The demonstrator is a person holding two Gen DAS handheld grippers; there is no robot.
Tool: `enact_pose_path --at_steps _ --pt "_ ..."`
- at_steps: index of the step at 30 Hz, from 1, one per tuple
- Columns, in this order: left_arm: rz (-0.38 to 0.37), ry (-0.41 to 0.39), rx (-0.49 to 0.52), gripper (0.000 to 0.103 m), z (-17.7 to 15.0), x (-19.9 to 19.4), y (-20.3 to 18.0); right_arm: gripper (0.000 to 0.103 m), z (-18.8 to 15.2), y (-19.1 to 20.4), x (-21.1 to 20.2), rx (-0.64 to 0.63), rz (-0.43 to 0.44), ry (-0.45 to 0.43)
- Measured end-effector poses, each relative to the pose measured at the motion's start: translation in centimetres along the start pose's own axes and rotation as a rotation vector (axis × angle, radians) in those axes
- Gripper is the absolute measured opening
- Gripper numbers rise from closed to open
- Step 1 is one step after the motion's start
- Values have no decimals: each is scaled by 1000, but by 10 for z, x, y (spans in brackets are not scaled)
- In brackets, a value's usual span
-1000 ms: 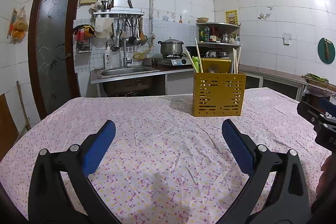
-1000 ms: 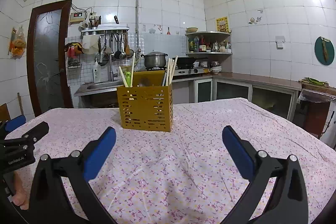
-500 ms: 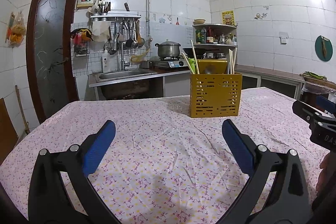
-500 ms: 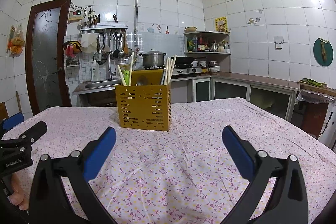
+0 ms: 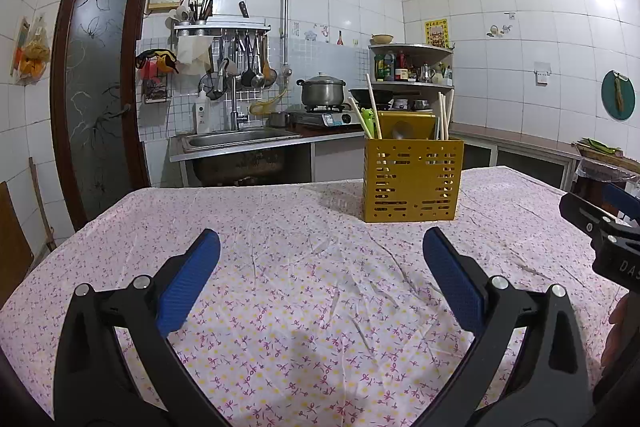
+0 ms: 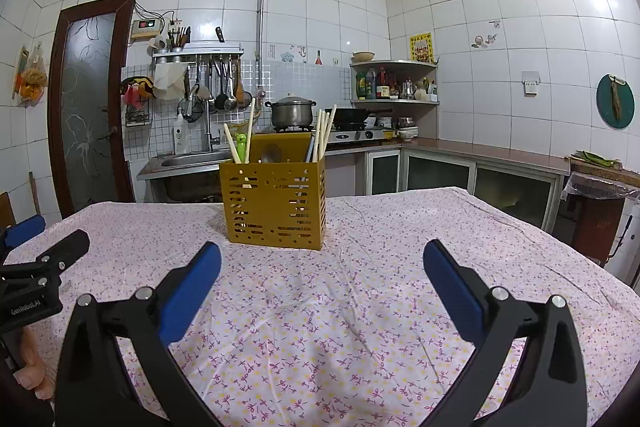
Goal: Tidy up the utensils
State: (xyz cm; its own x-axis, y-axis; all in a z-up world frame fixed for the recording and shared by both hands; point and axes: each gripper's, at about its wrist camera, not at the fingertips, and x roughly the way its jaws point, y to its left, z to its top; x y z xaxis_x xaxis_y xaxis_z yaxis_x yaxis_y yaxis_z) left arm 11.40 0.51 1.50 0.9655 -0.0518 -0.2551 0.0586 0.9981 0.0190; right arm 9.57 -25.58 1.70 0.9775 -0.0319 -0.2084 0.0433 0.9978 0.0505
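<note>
The yellow perforated utensil caddy (image 5: pixel 413 179) stood upright on the floral tablecloth (image 5: pixel 280 267) toward the table's far edge, holding chopsticks (image 6: pixel 323 135), a green utensil (image 6: pixel 241 143) and a spoon (image 6: pixel 271 153). The left gripper (image 5: pixel 320 267) and right gripper (image 6: pixel 321 269) hovered near the table's near edge, jaws spread wide, empty.

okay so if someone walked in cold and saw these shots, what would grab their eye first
Probably the yellow perforated caddy standing alone on the floral tablecloth, chopsticks and a green utensil poking out. Next, both blue-padded tools, left tool and right tool, open and empty.
</note>
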Motion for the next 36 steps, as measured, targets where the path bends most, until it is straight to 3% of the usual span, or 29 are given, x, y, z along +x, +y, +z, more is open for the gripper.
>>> enact_pose_path --at_steps 36 --pt "-6 8 -1 98 -1 2 -3 99 0 1 0 -5 0 1"
